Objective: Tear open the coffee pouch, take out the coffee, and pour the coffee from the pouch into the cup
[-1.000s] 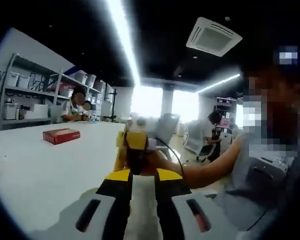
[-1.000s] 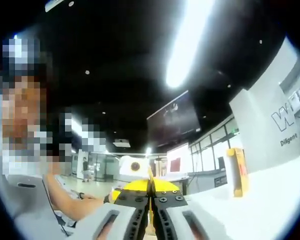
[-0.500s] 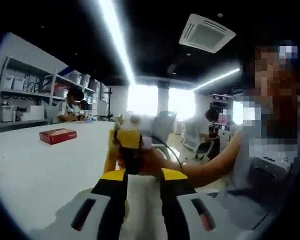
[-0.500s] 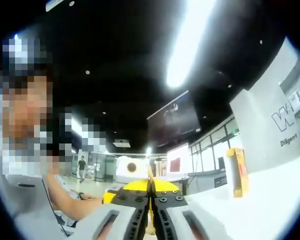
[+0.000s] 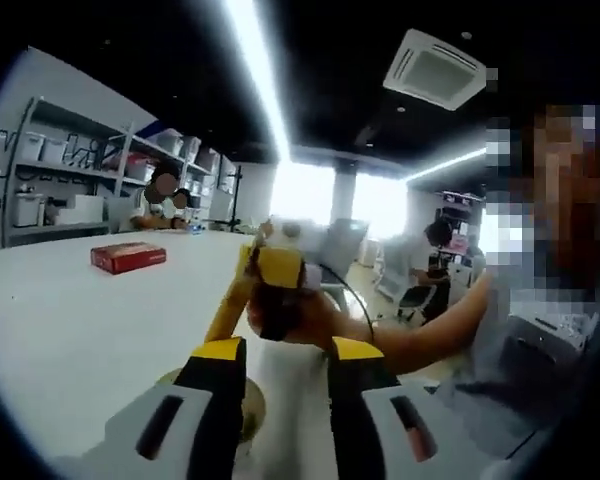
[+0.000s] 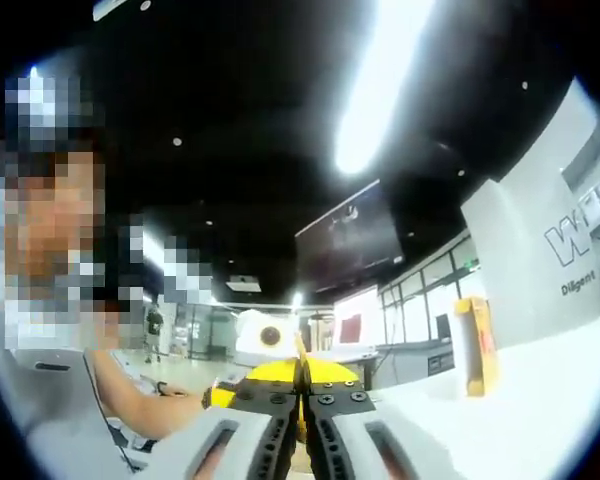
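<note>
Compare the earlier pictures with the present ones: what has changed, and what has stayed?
The jaws of the left gripper have spread slightly wider. The right gripper stays shut on the yellow pouch. The red box lies on the white table as before.

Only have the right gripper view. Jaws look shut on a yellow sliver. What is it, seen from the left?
Observer: In the left gripper view, a long yellow coffee pouch hangs from the right hand-held gripper toward the table.
Operator: Is the left one gripping it too?
Observer: Looks not. The left hand-held gripper has its jaws apart, with the pouch's low end beside one jaw.
Operator: I see a yellow box. Anything else?
Observer: A red box lies flat on the white table.
</note>
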### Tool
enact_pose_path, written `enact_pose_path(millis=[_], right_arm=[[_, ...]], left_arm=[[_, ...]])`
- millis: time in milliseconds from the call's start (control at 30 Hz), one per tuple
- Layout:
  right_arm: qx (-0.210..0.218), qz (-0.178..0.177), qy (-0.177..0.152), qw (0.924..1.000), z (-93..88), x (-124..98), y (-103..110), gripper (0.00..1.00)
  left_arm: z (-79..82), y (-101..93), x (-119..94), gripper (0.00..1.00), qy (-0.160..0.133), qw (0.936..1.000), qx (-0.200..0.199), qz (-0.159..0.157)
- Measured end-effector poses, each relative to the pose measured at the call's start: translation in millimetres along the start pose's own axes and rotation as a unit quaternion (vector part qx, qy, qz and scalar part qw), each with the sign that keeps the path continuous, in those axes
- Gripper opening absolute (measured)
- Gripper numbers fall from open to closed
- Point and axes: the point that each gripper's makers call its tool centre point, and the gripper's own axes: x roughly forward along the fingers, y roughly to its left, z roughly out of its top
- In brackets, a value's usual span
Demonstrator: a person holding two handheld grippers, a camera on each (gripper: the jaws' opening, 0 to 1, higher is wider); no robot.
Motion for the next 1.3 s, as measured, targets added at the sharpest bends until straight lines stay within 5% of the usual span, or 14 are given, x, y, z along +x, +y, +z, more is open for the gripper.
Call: enact_pose_path(millis=[33,67,100,200,367,467,500,633,667,767,800,1067,1200,1300], right_arm=[[0.001,0.001,0.000,1.0000,0.8,0.0,0.2,0.01],[-0.005,-0.001,0.003,1.0000,0.7,-0.1,-0.4,0.01],[-0.004,-0.001,0.002,1.0000,0.8,-0.1,-0.4,0.01],[-0.004,0.000,0.001,1.0000,2.3,-0.3,0.4,0.01],[-0.003,0.002,0.003,1.0000,1.4,0.7,-0.8,0.01],[-0.003,0.004,0.002,1.0000,1.0,1.6,1.1,0.01],[-0.002,0.005,0.002,1.0000,1.1,1.6,1.2,0.01],[-0.001,0.007,0.001,1.0000,0.1,2.7,-0.6,0.01],[0.000,0.008,0.000,1.0000,-0.7,3.2,-0.7,0.01],[0.001,0.007,-0.001,1.0000,-1.6,3.8,-0.7,0.01],[-0.001,0.006,0.000,1.0000,-1.9,4.1,-0.5,0.01],[-0.001,0.008,-0.002,1.0000,0.2,5.3,1.4,0.03],[0.001,0.009,-0.013,0.9999,2.1,9.1,0.7,0.27],[-0.010,0.005,-0.008,0.9999,2.4,8.0,0.6,0.24]], left_arm=[[4.3,10.8,-0.2,0.34,-0.013,0.9984,-0.045,0.032],[-12.5,21.4,-2.9,0.32,0.043,0.9967,-0.025,0.063],[-7.9,17.9,-0.3,0.30,0.032,0.9982,0.025,0.044],[1.9,3.6,0.8,0.32,0.003,0.9999,-0.001,0.015],[43.4,14.0,-24.1,0.32,-0.089,0.9946,0.031,0.043],[38.4,32.3,-30.9,0.44,-0.064,0.9928,0.058,0.083],[24.6,42.8,-29.0,0.50,-0.021,0.9898,0.083,0.114],[1.8,48.0,-9.6,0.60,0.019,0.9861,0.112,0.121],[-3.0,49.5,-6.0,0.58,0.030,0.9851,0.117,0.122],[-14.7,52.9,-4.6,0.10,0.065,0.9778,0.151,0.130],[-12.6,53.3,-3.1,0.06,0.057,0.9791,0.146,0.129],[-10.7,48.0,-5.3,0.04,0.054,0.9865,0.110,0.109],[-8.9,45.3,-6.7,0.04,0.049,0.9868,0.112,0.107],[-8.8,46.2,-7.3,0.04,0.048,0.9868,0.112,0.107]])
